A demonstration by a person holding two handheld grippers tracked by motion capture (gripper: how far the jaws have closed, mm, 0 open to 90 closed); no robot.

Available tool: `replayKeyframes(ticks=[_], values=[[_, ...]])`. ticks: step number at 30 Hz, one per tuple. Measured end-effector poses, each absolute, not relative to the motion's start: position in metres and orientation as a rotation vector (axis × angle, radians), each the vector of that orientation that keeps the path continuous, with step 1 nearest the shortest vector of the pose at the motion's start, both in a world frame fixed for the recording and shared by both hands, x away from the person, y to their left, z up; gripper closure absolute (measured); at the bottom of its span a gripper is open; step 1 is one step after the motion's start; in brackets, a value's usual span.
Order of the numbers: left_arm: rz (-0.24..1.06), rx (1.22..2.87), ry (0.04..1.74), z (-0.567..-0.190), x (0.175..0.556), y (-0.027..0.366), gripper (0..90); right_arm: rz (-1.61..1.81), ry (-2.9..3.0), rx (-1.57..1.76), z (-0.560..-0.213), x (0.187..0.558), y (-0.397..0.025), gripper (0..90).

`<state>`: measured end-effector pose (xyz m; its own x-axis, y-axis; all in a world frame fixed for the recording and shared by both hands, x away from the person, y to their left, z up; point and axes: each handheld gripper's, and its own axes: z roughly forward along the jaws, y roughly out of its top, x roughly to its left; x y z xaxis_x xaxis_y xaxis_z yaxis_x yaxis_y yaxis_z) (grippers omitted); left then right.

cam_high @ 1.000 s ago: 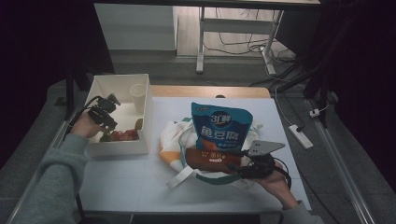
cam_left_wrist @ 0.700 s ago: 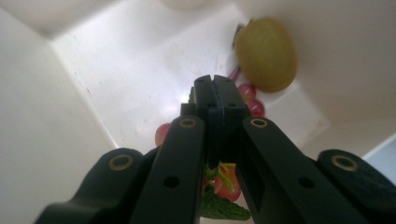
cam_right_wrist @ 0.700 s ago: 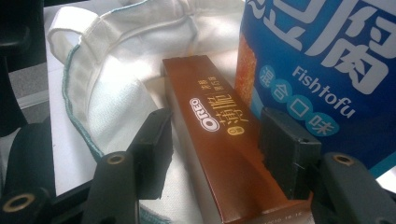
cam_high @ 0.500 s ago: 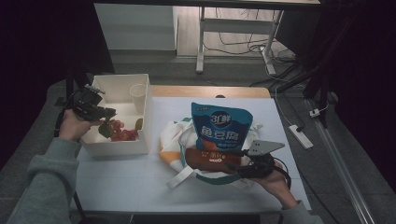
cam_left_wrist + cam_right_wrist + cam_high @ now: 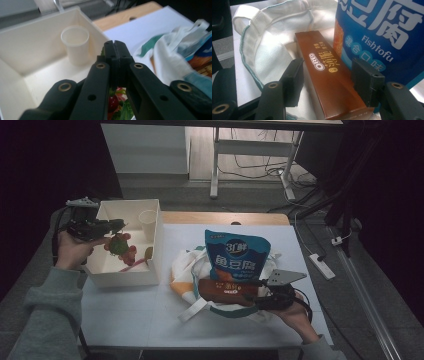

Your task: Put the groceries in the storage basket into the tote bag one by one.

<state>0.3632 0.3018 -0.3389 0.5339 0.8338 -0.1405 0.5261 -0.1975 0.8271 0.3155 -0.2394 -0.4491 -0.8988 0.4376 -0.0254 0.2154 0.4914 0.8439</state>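
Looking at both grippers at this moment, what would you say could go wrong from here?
The left gripper holds a leafy bunch with red fruit by a thin pinch above the white box; it may slip or shed pieces. The right gripper straddles the brown Oreo box, jaws apart from its sides, so closing off-centre might skew it. The blue Fishtofu bag leans right behind that box on the cloth bag; a nudge could topple it.

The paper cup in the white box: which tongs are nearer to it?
Left. The left tongs hang over the white box beside the paper cup; the right tongs straddle the Oreo box across the table.
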Motion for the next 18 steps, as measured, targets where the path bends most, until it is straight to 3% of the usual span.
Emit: replayKeyframes(ticks=[18], values=[[0.298, 1.808, 0.797, -0.305, 0.344, 0.232, 89.6, 1.382, 2.464, 0.587, -0.451, 0.319, -0.243, 43.3]])
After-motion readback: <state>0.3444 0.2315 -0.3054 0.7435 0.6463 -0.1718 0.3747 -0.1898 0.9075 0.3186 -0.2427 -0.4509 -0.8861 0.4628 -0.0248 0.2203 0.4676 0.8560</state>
